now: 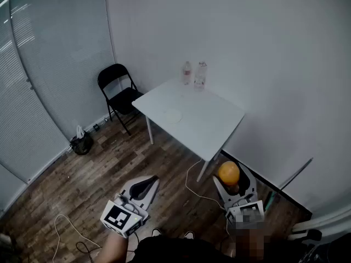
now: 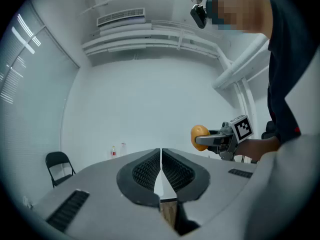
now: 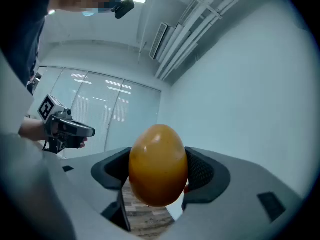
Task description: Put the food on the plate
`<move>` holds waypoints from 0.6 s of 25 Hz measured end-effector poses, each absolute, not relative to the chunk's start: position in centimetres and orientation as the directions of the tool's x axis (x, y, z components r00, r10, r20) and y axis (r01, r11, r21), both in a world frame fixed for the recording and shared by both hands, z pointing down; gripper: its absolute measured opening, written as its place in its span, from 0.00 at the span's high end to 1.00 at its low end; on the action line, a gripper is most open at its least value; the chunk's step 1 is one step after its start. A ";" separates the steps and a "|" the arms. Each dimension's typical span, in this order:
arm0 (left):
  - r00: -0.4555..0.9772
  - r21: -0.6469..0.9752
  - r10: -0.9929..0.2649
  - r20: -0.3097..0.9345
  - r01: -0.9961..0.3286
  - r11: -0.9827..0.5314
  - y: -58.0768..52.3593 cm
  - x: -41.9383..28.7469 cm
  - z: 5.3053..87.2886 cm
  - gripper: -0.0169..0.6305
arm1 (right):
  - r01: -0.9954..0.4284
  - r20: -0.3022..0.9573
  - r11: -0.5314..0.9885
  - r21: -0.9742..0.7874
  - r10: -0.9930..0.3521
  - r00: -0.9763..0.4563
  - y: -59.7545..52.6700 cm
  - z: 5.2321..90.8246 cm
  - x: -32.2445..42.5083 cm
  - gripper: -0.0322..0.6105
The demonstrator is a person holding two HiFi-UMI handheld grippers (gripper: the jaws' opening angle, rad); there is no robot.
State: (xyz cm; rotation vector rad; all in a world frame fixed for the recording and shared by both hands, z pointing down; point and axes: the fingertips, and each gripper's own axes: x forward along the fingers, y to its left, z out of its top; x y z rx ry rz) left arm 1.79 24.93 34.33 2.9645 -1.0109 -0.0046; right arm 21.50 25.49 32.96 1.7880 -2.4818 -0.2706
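An orange, egg-shaped fruit (image 1: 228, 173) sits between the jaws of my right gripper (image 1: 231, 177), which is shut on it, low in the head view to the right. In the right gripper view the fruit (image 3: 158, 164) fills the gap, with both dark pads pressed on its sides. My left gripper (image 1: 147, 185) is held low on the left, shut with nothing in it; its pads meet in the left gripper view (image 2: 161, 165). A pale plate (image 1: 173, 115) lies on the white table (image 1: 219, 127), well ahead of both grippers.
Two clear bottles (image 1: 193, 74) stand at the table's far corner by the wall. A black folding chair (image 1: 122, 95) stands left of the table. A dark object (image 1: 82, 144) and loose cables (image 1: 193, 186) lie on the wooden floor.
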 end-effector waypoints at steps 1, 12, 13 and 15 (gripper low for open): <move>0.792 0.008 -0.611 0.003 -0.611 -0.792 24.9 1.4 34.4 0.93 | -0.933 -0.046 0.309 0.184 -0.945 -0.323 25.5 33.0 21.1 0.43; 0.797 0.013 -0.604 0.001 -0.604 -0.797 24.1 -0.9 34.6 0.93 | -0.919 -0.044 0.340 0.198 -0.934 -0.355 24.0 32.8 17.7 0.43; 0.798 0.013 -0.603 0.000 -0.603 -0.798 24.0 -1.3 34.6 0.93 | -0.917 -0.043 0.343 0.202 -0.933 -0.358 23.8 32.8 17.2 0.43; 0.800 0.014 -0.600 0.001 -0.600 -0.800 23.8 -1.9 34.8 0.93 | -0.914 -0.036 0.344 0.216 -0.933 -0.359 23.5 33.1 16.4 0.43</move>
